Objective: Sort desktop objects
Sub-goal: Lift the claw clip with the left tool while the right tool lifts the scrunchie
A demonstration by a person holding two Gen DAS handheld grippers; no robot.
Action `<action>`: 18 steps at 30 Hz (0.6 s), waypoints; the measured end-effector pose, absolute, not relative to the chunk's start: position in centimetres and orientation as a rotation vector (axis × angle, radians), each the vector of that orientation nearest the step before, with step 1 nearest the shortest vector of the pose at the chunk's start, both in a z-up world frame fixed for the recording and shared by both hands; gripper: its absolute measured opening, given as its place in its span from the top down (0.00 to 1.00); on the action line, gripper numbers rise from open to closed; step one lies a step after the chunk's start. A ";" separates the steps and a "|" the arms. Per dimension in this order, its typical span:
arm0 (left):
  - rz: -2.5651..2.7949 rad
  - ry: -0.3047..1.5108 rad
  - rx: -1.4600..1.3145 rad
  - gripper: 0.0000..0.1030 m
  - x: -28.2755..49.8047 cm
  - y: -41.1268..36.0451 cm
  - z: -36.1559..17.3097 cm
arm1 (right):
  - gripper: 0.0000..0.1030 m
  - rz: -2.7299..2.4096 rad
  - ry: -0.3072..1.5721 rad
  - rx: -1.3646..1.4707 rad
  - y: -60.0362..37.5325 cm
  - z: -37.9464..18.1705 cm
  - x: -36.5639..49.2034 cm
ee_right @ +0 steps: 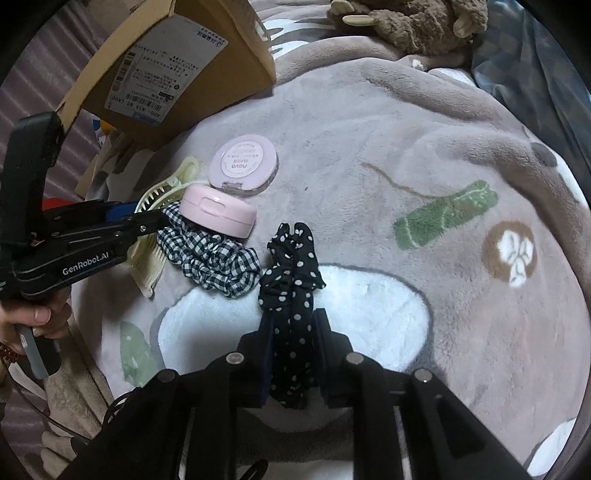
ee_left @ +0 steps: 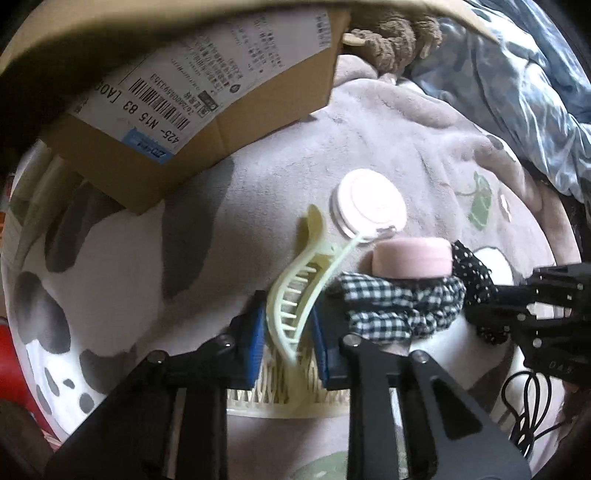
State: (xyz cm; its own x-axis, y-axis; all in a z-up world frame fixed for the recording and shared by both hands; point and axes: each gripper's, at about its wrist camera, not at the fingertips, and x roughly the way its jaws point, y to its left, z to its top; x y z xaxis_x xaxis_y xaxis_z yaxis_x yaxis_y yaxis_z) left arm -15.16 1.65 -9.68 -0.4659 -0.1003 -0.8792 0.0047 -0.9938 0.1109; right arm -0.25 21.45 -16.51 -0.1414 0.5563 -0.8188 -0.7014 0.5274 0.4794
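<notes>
Lying out: two scrunchies [ee_right: 210,258], two compacts [ee_right: 242,168], one claw clip [ee_left: 295,288].

Ahead and to the right of my right claw [ee_right: 293,354] the fleece blanket [ee_right: 406,147] lies bare, so there is free passage across it. On the left things crowd together: the gingham scrunchie [ee_right: 210,258], the pink round case [ee_right: 218,210] resting on it, the cream hair clip [ee_right: 155,206] and the lilac compact [ee_right: 242,168] just beyond. My left claw [ee_right: 147,218] reaches into that cluster. Farther back the cardboard box [ee_right: 177,66] overhangs, and a brown plush toy [ee_right: 413,22] blocks the far edge.
</notes>
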 end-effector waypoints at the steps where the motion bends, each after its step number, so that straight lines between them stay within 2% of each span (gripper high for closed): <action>1: -2.633 -0.135 1.583 0.82 -14.9 1.7 -9.7 | 0.81 1.093 1.318 -0.143 21.4 -16.5 -0.3; 5: -2.636 -0.074 1.572 0.82 -14.3 1.6 -9.3 | 0.81 1.094 1.299 -0.149 21.1 -16.1 -0.4; 7: -2.648 -0.076 1.552 0.82 -13.8 1.7 -8.8 | 0.87 1.095 1.291 -0.140 20.7 -15.9 -0.5; 18: -2.704 -0.086 1.502 0.82 -12.0 2.3 -6.0 | 0.87 1.099 1.288 -0.079 18.8 -13.8 -0.6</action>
